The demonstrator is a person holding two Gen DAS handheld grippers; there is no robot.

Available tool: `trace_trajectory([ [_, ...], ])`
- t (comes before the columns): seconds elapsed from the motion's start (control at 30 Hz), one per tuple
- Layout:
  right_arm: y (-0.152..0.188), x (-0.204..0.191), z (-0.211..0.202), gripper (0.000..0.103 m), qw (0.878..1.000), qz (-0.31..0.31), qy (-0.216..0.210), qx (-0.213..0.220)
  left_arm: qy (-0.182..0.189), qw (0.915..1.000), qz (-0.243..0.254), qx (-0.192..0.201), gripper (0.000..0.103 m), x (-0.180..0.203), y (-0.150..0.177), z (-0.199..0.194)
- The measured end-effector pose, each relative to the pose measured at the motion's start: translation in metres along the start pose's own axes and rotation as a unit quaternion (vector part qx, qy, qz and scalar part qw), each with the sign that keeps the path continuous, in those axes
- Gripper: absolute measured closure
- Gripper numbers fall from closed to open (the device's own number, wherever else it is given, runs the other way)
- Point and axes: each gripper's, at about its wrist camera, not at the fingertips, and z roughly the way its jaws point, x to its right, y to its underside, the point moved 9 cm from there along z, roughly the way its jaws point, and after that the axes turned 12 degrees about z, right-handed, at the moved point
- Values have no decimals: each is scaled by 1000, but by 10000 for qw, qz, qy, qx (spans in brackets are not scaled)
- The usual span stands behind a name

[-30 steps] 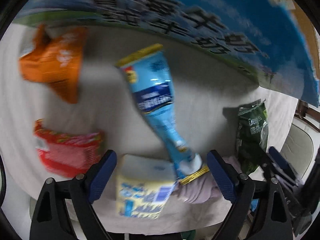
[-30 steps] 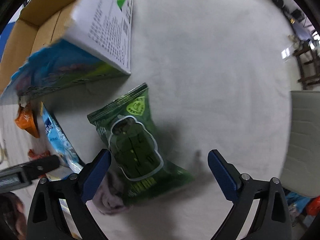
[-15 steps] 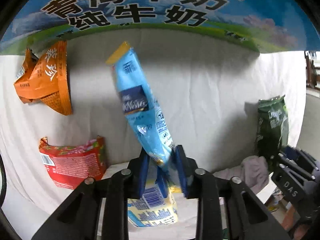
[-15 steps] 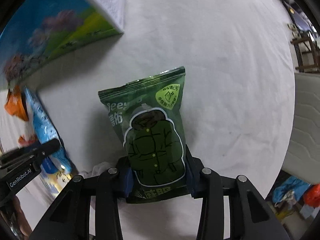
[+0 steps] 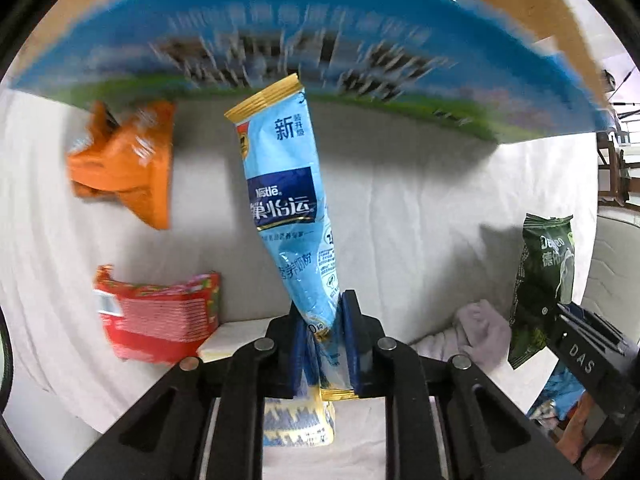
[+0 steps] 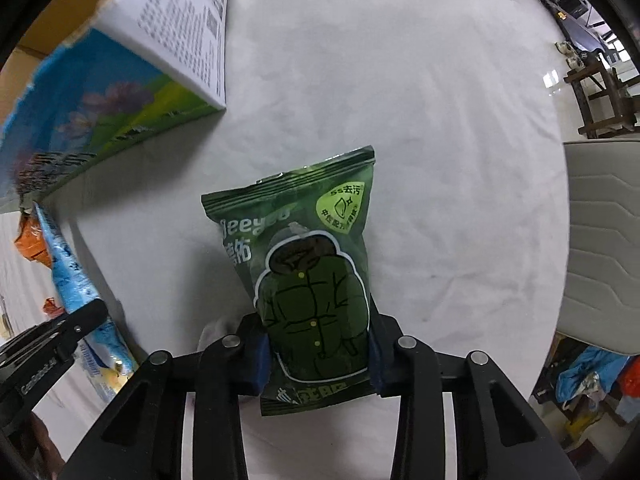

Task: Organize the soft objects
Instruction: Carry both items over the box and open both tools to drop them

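Since a second ago both grippers have gone from spread wide over the packets to clamped on them, and both packets have come up off the white cloth (image 6: 420, 128). The left gripper (image 5: 323, 344) has its blue pads pressed tight against the lower end of the light blue Nestlé sachet (image 5: 288, 216), which stands nearly upright between them, its gold-edged top tilted a little to the left in front of the blurred blue milk carton (image 5: 280, 32) behind. The right gripper (image 6: 318, 354) is closed on the lower half of the dark green Deeyeo packet (image 6: 308, 264), printed with a padded jacket, held upright with its sealed top edge uppermost and the cloth showing beyond it. In the left wrist view, an orange snack bag (image 5: 124, 164) lies on the cloth to the left of the sachet, well apart from it, and a red packet (image 5: 160, 316) lies below the orange one, near the gripper's left finger. A yellow and blue packet (image 5: 298, 424) sits under the left gripper, partly hidden by its fingers. A crumpled pale cloth item (image 5: 476, 324) lies between the two grippers, just beside the green packet. A grey padded chair (image 6: 600, 240) stands off the right edge of the cloth.
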Motion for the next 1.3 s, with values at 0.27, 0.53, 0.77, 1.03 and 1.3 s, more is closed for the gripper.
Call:
trace_trajectory([
  [0.27,25,-1,-32,65,9989,-156,-246,368,-574,9967,359,459,90,21,17,-49],
  [0.53,15,-33,-137,65,9961,-409,-573,528,-686,9931,452,838,90,35,-2,-116],
  [0.77,6,-70,-196,65,9925,-496,-880,694,-370,9909,567,1159,90,25,-35,-186],
  [1.03,-50,-124,-234,65,9895,-577,-795,1062,-393,9843,1046,1369,90,-2,-123,-228],
  [1.3,-128,-179,-219,65,9909,-499,-745,1004,-84,9905,952,994,90,-39,-203,-197],
])
